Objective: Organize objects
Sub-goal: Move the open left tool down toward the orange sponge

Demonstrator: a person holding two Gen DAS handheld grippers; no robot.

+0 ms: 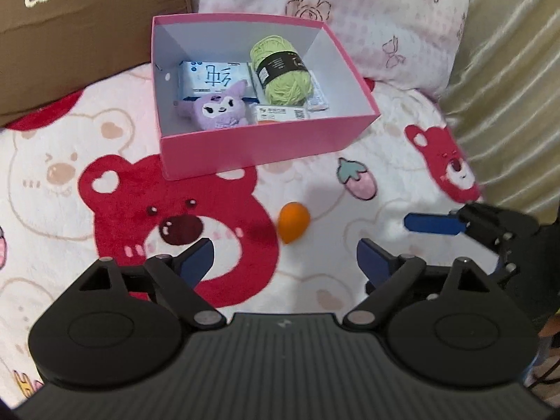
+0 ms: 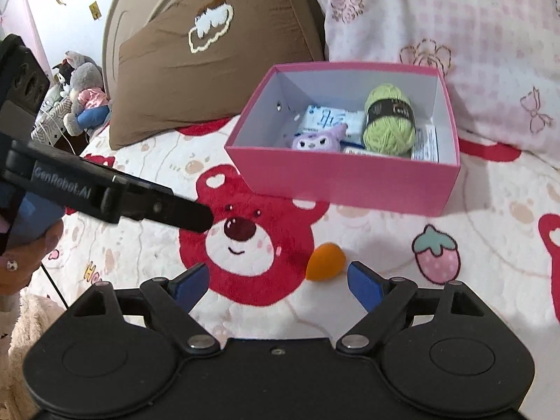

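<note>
An orange egg-shaped sponge lies on the bear-print blanket, in front of an open pink box. Inside the box are a green yarn ball, a purple plush, a tissue pack and small packets. My left gripper is open and empty, just short of the sponge. My right gripper is open and empty too, with the sponge close to its right finger. In the left wrist view, one blue finger of the right gripper reaches in from the right.
A brown pillow and a pink floral pillow lie behind the box. Plush toys sit on a stand at far left. A beige striped cloth runs along the right. A hand holds the left gripper's body.
</note>
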